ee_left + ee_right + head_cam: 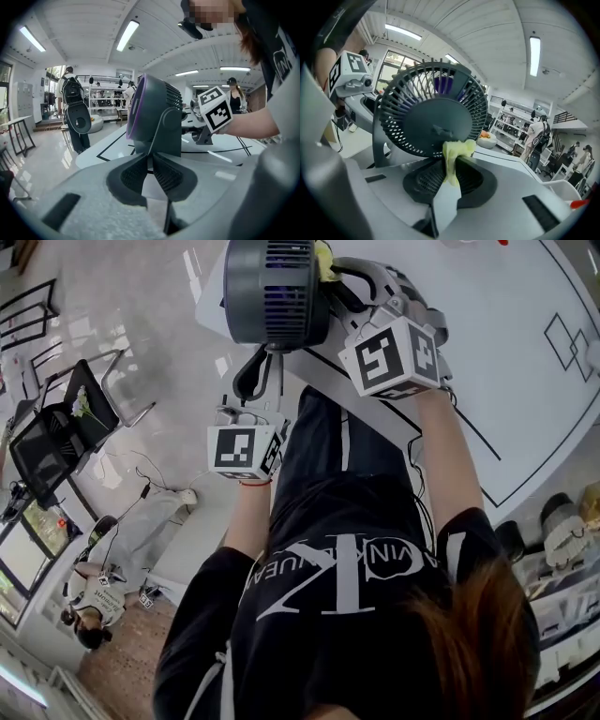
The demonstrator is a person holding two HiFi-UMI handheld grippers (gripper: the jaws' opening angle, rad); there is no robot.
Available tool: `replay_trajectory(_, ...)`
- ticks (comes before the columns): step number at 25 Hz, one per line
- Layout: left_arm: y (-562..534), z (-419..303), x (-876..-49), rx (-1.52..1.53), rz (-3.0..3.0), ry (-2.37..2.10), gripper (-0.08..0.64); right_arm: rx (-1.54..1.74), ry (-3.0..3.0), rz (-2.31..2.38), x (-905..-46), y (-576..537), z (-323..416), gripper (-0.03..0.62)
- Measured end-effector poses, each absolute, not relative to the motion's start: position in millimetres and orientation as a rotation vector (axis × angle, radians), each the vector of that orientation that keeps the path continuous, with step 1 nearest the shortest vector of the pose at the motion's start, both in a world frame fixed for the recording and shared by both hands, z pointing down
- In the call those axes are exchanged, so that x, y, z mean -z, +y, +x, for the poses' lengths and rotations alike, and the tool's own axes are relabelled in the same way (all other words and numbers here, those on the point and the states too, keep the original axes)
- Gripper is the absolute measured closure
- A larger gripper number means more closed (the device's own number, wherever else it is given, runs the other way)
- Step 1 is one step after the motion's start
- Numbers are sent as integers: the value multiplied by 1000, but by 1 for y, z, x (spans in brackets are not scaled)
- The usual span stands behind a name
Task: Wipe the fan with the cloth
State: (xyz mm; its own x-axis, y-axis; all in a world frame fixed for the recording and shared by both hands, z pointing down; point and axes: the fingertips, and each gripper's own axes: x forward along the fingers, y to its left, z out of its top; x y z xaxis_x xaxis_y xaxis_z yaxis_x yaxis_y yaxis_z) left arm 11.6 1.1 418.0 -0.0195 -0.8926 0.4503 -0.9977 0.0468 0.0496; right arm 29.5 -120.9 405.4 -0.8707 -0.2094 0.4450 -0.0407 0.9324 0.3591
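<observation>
Bracing dark grey round fan (277, 287) by its stand (161, 129) in clenched left claw (151, 164); pressing yellow cloth (457, 150), pinched in right claw (451, 171), onto grille (405, 101).

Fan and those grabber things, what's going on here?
A person is cleaning the fan with a gripper in each hand. The left gripper is shut on the fan's stand, holding it at the edge of the white table. The right gripper is shut on a yellow cloth, and the cloth sits against the lower middle of the fan's grille. So the wiping looks under way.
</observation>
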Motion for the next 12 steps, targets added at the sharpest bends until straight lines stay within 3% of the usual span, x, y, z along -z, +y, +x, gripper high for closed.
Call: replay_trajectory(12, 2, 8, -417, -387, 1899, -1967, 517, 278, -2590, 107, -412, -66, 45, 534)
